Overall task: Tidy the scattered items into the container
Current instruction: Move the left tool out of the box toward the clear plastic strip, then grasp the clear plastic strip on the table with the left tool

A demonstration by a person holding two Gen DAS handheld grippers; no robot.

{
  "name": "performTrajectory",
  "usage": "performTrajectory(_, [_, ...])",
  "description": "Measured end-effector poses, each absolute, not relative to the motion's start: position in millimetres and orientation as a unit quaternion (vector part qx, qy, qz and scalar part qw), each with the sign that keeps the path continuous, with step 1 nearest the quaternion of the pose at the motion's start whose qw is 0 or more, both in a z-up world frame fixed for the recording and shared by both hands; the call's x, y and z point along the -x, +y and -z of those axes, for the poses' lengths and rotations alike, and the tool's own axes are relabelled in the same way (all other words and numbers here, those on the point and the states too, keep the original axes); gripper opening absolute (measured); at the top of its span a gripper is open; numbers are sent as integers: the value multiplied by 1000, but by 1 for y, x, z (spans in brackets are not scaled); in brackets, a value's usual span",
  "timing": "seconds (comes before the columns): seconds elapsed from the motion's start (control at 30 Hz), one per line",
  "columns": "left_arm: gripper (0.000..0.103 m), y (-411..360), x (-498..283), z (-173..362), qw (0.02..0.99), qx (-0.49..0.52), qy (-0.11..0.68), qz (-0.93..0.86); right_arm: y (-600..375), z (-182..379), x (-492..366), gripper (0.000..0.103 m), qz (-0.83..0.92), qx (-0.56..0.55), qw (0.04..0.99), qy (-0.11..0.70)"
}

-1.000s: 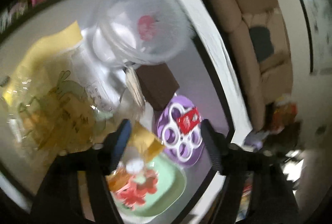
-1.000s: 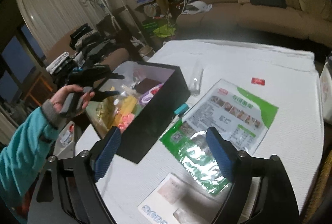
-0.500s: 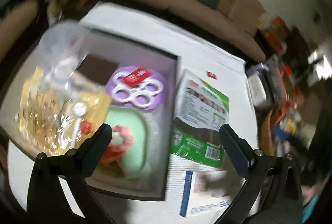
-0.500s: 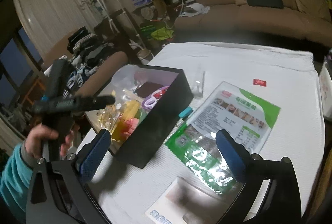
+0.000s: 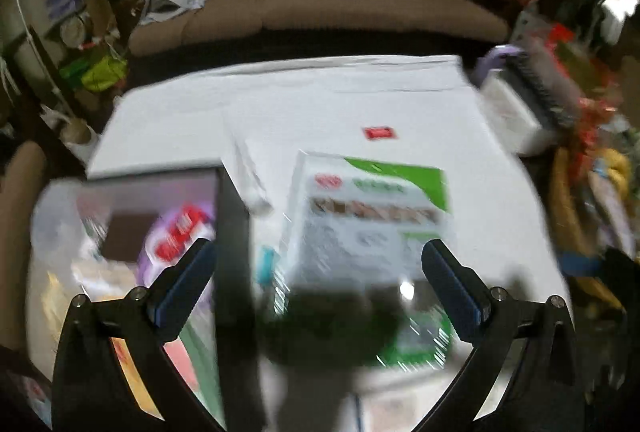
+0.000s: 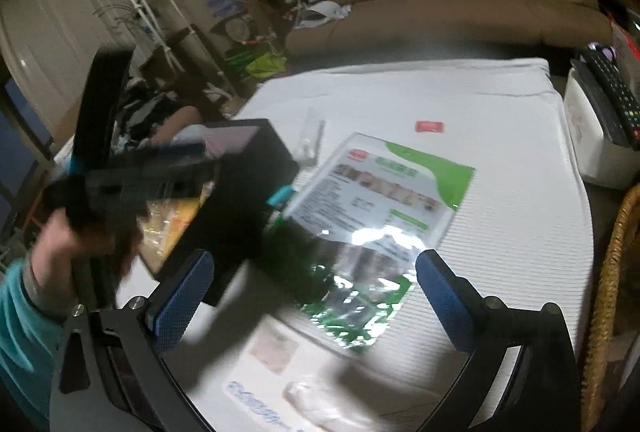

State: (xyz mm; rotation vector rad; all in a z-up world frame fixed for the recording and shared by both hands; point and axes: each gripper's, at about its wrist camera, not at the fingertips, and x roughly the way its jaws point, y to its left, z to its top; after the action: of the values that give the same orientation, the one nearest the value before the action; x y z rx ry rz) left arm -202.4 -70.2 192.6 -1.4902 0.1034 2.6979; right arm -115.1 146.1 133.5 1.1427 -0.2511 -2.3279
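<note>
Both the left gripper (image 5: 318,264) and the right gripper (image 6: 314,274) are hovering with jaws wide apart and empty. The black container (image 6: 256,167), ahead-left of each, is already holding several items. The green packet (image 6: 384,199), directly ahead, the red sachet (image 6: 429,126) beyond it and a white box (image 6: 288,364) beneath are awaiting collection.

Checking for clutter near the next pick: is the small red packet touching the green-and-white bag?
Apart. The right wrist view shows bare white cloth between the red packet and the green-and-white bag; the left wrist view agrees.
</note>
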Motion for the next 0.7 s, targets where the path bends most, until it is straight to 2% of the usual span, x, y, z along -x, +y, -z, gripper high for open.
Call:
performTrajectory(0.13, [103, -85, 275, -171, -36, 514, 54, -855, 156, -118, 133, 103, 869, -424, 243, -85])
performTrajectory(0.33, [103, -82, 344, -123, -71, 553, 117, -822, 171, -92, 153, 103, 879, -425, 196, -89])
performTrajectory(0.6, [103, -85, 393, -61, -82, 619, 85, -777, 181, -66, 169, 103, 867, -445, 198, -101])
performTrajectory(0.7, [95, -89, 402, -46, -92, 629, 82, -768, 178, -66, 168, 103, 865, -446, 207, -97])
